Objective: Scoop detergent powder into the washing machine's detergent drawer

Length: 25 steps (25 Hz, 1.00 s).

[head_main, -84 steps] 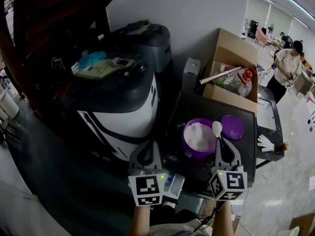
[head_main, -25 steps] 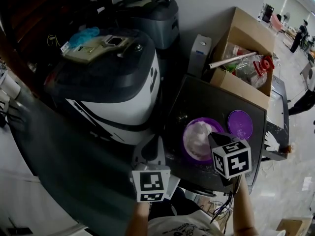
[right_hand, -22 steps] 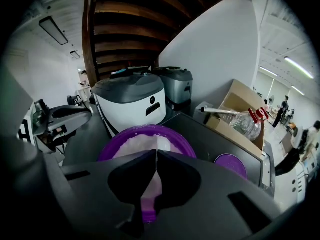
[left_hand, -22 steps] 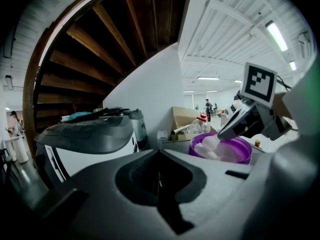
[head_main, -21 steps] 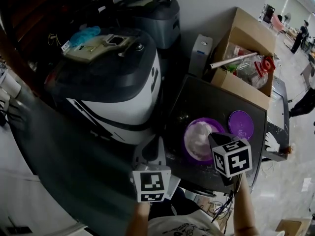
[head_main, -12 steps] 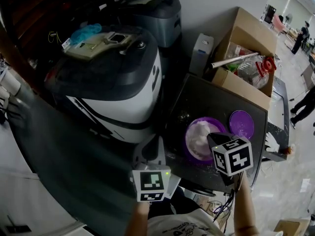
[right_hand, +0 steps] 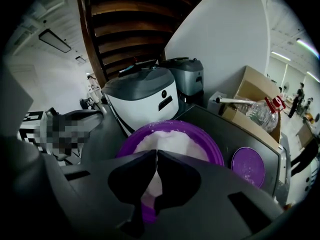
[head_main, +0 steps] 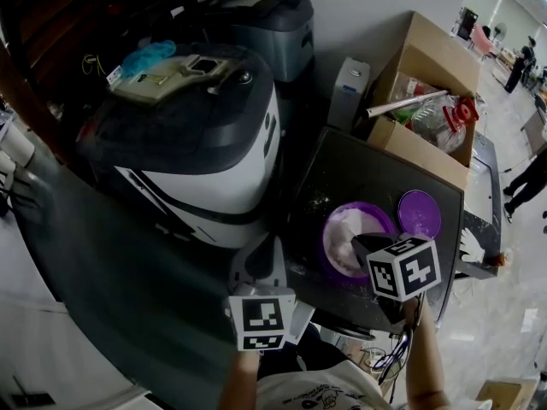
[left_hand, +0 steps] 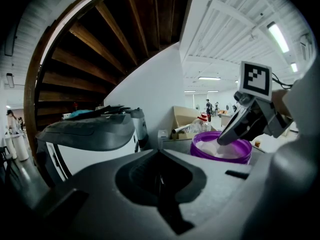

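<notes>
**Right gripper** (right_hand: 155, 151): the jaws are clamped, almost together, on the thin white handle of a spoon (right_hand: 150, 185). The spoon's bowl end is hidden behind the jaw tips. The gripper is tilted down into the purple tub (head_main: 326, 244), with its tips over the white detergent powder (head_main: 344, 227) that fills the tub.

**Left gripper** (left_hand: 159, 153): the jaws are together with nothing between them. The gripper hangs low at the near edge of the desk (head_main: 342, 173), between the washing machine (head_main: 197, 143) and the tub, apart from both.

**Layout:**
- The tub stands on the dark desk, to the right of the washing machine.
- The round purple lid (head_main: 420, 214) lies flat just beside the tub, on its far right side.
- An open cardboard box (head_main: 427, 58) stands behind the desk.
- The washing machine has a white body and a dark top.
- No view clearly shows its detergent drawer.
</notes>
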Each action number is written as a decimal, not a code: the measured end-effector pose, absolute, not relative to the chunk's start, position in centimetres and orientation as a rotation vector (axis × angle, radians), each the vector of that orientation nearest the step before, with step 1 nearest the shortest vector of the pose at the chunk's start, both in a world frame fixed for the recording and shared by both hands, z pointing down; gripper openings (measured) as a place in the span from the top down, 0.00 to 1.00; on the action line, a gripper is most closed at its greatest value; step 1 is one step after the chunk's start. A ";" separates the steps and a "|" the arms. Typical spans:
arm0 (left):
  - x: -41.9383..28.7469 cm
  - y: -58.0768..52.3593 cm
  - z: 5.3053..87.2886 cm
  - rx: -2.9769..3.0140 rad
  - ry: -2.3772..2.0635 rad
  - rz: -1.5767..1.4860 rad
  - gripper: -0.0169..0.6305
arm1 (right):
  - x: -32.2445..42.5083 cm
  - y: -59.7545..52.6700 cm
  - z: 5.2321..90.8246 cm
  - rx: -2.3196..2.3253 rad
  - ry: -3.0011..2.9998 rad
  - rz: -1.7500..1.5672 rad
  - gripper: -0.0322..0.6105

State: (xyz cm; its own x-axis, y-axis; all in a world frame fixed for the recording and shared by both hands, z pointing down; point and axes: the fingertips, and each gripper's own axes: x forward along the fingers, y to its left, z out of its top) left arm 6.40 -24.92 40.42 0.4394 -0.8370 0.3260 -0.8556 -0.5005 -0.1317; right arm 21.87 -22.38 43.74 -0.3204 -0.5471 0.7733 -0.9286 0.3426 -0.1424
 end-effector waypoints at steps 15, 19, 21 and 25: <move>5.6 -24.4 40.1 2.603 -1.567 0.527 0.97 | 21.4 -22.4 43.3 1.240 -2.041 0.887 0.92; 5.5 -24.1 39.9 2.606 -1.570 0.519 0.97 | 21.7 -22.2 42.9 1.255 -2.093 0.977 0.92; 5.5 -24.0 39.9 2.608 -1.571 0.517 0.97 | 22.1 -22.1 42.4 1.278 -2.111 1.004 0.92; 5.6 -23.8 39.5 2.613 -1.575 0.512 0.97 | 22.8 -21.8 41.6 1.321 -2.168 1.089 0.92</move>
